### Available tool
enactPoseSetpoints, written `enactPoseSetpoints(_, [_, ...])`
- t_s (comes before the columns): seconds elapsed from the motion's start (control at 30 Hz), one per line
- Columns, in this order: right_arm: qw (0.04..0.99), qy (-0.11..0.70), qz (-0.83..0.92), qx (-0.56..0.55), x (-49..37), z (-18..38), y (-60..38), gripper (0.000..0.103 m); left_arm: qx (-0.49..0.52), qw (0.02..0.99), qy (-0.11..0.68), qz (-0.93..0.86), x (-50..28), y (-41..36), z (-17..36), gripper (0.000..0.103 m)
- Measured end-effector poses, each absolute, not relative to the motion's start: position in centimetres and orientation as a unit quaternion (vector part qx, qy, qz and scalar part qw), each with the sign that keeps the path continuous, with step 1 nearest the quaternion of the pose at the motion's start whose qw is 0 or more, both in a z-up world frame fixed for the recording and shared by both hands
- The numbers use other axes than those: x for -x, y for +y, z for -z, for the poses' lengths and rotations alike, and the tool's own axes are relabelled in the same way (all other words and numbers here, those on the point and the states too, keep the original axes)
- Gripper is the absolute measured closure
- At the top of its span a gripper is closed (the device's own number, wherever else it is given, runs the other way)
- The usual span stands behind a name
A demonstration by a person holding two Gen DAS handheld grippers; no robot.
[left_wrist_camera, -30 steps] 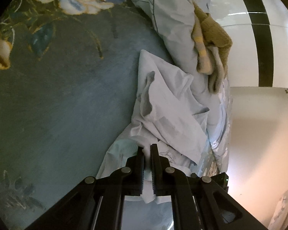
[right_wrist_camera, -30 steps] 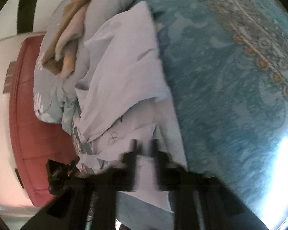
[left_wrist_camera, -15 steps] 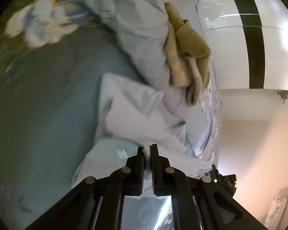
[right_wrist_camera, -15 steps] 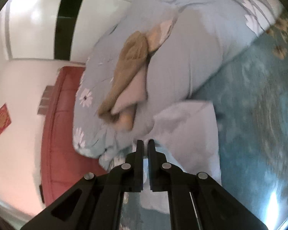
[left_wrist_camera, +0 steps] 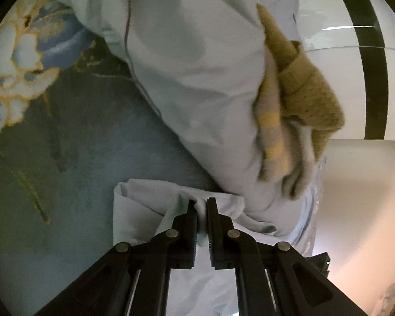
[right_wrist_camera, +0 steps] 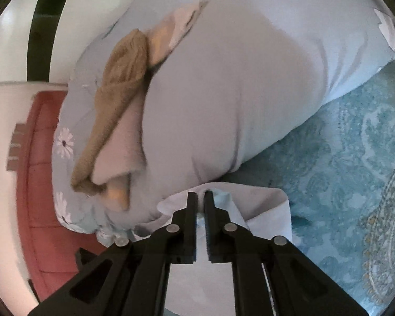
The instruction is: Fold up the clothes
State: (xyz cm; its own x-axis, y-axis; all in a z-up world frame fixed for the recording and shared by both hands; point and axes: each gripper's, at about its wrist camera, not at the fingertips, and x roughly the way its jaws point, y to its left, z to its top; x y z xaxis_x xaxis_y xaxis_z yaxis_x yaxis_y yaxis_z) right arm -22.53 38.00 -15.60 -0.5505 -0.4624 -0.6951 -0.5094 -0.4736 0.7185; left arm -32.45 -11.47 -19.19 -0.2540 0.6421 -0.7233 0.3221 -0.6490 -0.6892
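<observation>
The left wrist camera sits just behind its black fingers, looking forward along them, close above the bedspread; the right wrist camera looks the same way down its own fingers, equally near. Both face the pale pillow and the wall behind; both share the brown knit (on opposite sides of the two views) and the white garment.

Pale blue duvet bunched on teal patterned bedspread, brown knit item plus beige cloth draped on duvet, red padded headboard behind, white wall with black stripe, floral print on bedspread.
</observation>
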Motion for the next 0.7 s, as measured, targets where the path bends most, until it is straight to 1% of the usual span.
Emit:
enactPoseSetpoints(0.03, [0.017, 0.507, -0.719, 0.474, 22.5, 15.5, 38.1, 0.096, 0.596, 0.122, -0.407, -0.682, 32.3, -11.6, 19.3, 0.079])
enactPoseSetpoints(0.07, [0.018, 0.502, -0.723, 0.474, 22.5, 15.4, 38.1, 0.095, 0.592, 0.126, -0.414, -0.680, 32.1, -11.7, 19.3, 0.069])
enactPoseSetpoints(0.1, [0.019, 0.500, -0.727, 0.471, 22.3, 15.2, 38.3, 0.084, 0.585, 0.131, -0.421, -0.681, 31.8, -11.9, 19.2, 0.051])
enactPoseSetpoints(0.13, [0.018, 0.499, -0.731, 0.465, 22.2, 14.9, 38.5, 0.076, 0.577, 0.137, -0.426, -0.683, 31.5, -12.2, 18.9, 0.044])
enactPoseSetpoints(0.17, [0.017, 0.500, -0.736, 0.457, 21.9, 14.5, 38.7, 0.059, 0.568, 0.145, -0.429, -0.687, 31.2, -12.4, 18.5, 0.042])
enactPoseSetpoints(0.2, [0.014, 0.492, -0.742, 0.455, 21.3, 14.0, 38.7, 0.056, 0.562, 0.150, -0.429, -0.691, 30.9, -12.7, 18.1, 0.041])
enactPoseSetpoints(0.27, [0.010, 0.476, -0.753, 0.453, 20.2, 13.1, 38.7, 0.056, 0.560, 0.147, -0.412, -0.704, 29.8, -13.1, 17.2, 0.040])
enactPoseSetpoints(0.37, [0.009, 0.440, -0.768, 0.466, 18.0, 12.2, 38.1, 0.056, 0.575, 0.123, -0.362, -0.724, 26.4, -13.4, 16.6, 0.039])
enactPoseSetpoints(0.47, [0.013, 0.411, -0.765, 0.495, 13.5, 12.9, 36.7, 0.056, 0.597, 0.094, -0.339, -0.721, 22.2, -14.1, 17.7, 0.039])
enactPoseSetpoints(0.53, [0.018, 0.427, -0.749, 0.506, 9.7, 14.5, 36.0, 0.056, 0.611, 0.081, -0.351, -0.705, 19.0, -14.5, 19.1, 0.039])
enactPoseSetpoints(0.7, [0.025, 0.517, -0.692, 0.503, 3.3, 18.4, 34.1, 0.056, 0.613, 0.069, -0.437, -0.654, 14.0, -14.7, 21.7, 0.039])
